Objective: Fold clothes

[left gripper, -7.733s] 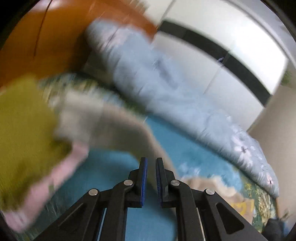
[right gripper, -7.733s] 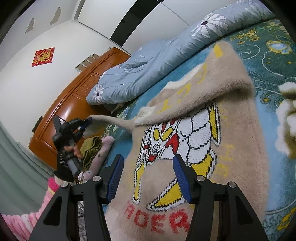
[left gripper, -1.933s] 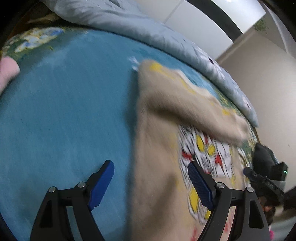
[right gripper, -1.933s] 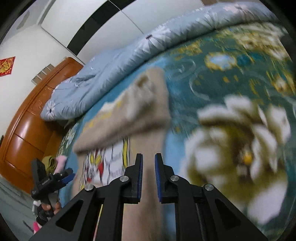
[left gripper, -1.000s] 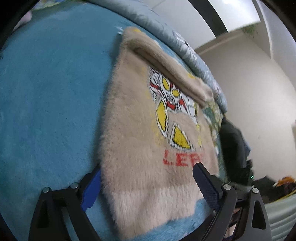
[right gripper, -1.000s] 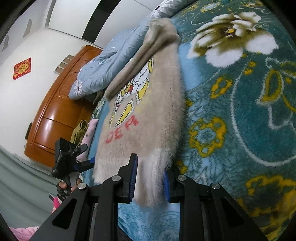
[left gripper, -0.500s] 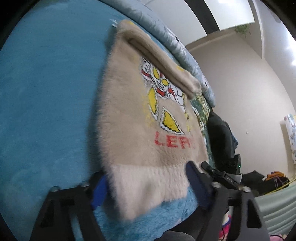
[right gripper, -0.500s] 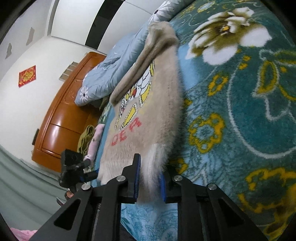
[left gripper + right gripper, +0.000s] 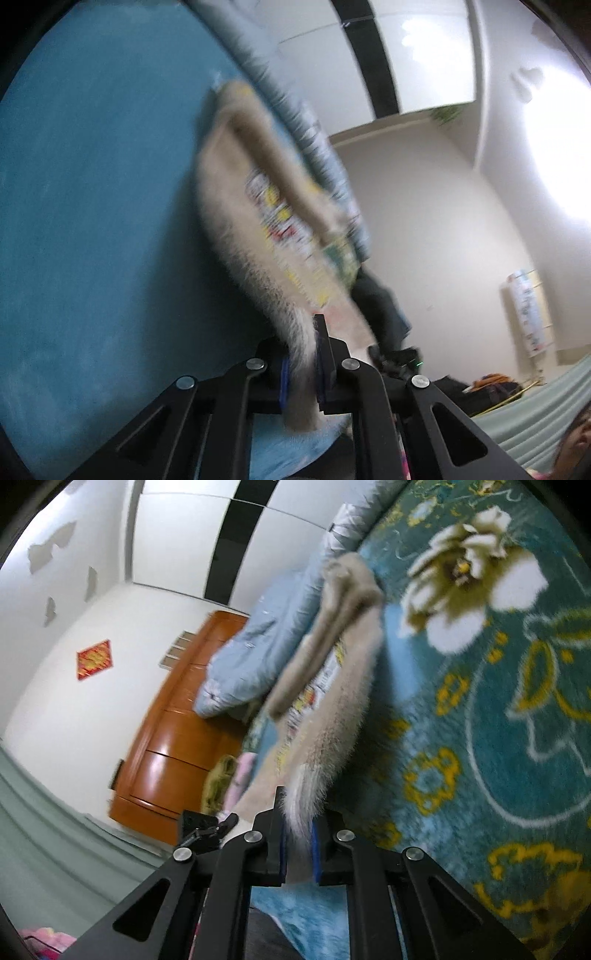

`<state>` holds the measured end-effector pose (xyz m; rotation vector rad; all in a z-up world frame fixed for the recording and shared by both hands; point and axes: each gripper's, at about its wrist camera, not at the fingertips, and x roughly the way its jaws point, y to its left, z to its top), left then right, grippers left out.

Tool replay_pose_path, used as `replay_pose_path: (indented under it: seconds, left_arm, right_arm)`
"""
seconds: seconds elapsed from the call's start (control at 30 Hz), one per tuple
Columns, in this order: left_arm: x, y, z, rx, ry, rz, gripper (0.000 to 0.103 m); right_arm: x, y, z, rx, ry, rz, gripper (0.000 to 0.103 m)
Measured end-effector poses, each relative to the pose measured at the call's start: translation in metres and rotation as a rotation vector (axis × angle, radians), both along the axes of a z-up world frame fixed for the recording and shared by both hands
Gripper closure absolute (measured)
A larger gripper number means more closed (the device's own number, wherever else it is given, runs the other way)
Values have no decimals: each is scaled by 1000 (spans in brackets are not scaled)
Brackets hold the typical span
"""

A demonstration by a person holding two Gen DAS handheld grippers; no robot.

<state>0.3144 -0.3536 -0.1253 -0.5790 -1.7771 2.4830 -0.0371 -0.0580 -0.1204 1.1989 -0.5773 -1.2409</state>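
Observation:
A fluffy beige sweater (image 9: 236,206) with a cartoon print lies on a teal blanket (image 9: 92,221), sleeves folded across its top. My left gripper (image 9: 301,365) is shut on the left corner of its pale hem and lifts that edge. My right gripper (image 9: 297,845) is shut on the right corner of the hem of the sweater (image 9: 343,701), also raised off the blanket (image 9: 498,720). The left gripper also shows in the right wrist view (image 9: 201,830). The view is motion-blurred.
A blue flowered quilt (image 9: 266,642) lies bunched along the far side of the bed. An orange wooden headboard (image 9: 173,753) stands at the left. Olive and pink folded clothes (image 9: 231,775) sit by it. White wardrobe doors (image 9: 417,55) stand behind.
Both grippers have closed on the hem corners and lifted the bottom edge of the sweater off the blanket. One second ago the left jaws were wide open around the hem.

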Motion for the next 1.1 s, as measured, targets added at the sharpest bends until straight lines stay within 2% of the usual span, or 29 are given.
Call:
replay_pose_path:
  seconds: [0.07, 0.17, 0.33, 0.53, 0.67, 0.87, 1.1]
  left_arm:
    - [-4, -8, 11, -10, 43, 19, 92]
    - [-20, -22, 36, -81, 51, 48, 92]
    - [-60, -49, 80, -254, -5, 97, 92]
    - [-112, -104, 92, -297, -90, 148, 92]
    - [-138, -131, 82, -243, -132, 188, 92]
    - [-167, -169, 44, -117, -191, 244, 91]
    - [-196, -188, 16, -86, -268, 247, 88]
  right_arm:
    - [-5, -2, 6, -42, -11, -6, 93]
    - [-19, -12, 22, -91, 0, -40, 93]
    - [-49, -46, 58, -90, 91, -94, 93]
    - [-82, -99, 96, -27, 216, -129, 93]
    - [-104, -135, 103, 43, 259, -143, 93]
    - [-138, -193, 93, 177, 269, -174, 93]
    - [-167, -234, 59, 344, 245, -199, 93]
